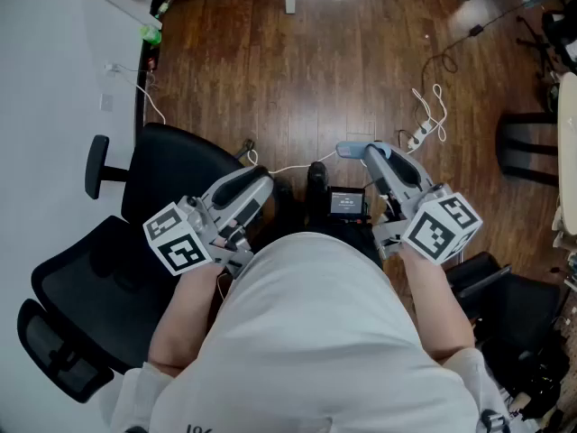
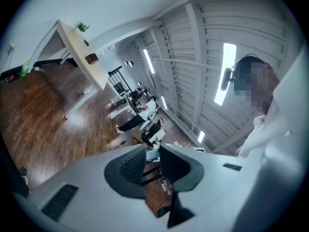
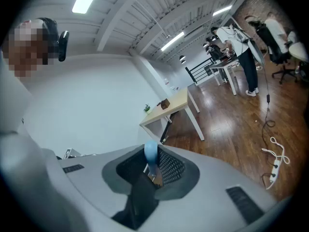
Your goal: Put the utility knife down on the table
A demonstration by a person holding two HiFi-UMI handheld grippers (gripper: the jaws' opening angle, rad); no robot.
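The utility knife (image 1: 351,150) is light blue, and its end sticks out past the tips of my right gripper (image 1: 365,152). In the right gripper view the knife (image 3: 151,153) stands between the two ribbed pads, and the right gripper (image 3: 152,161) is shut on it. My left gripper (image 1: 261,181) is held close to the person's body at the left, over the chair's edge. In the left gripper view the left gripper (image 2: 153,152) shows a narrow gap between its pads with only floor behind, so it holds nothing. Both grippers hang over the wooden floor.
A black office chair (image 1: 108,269) stands at the left. A black device with a small screen (image 1: 346,204) sits between the grippers. A white power strip and cable (image 1: 422,133) lie on the wooden floor (image 1: 270,70). A light wooden table (image 3: 170,105) stands by the white wall.
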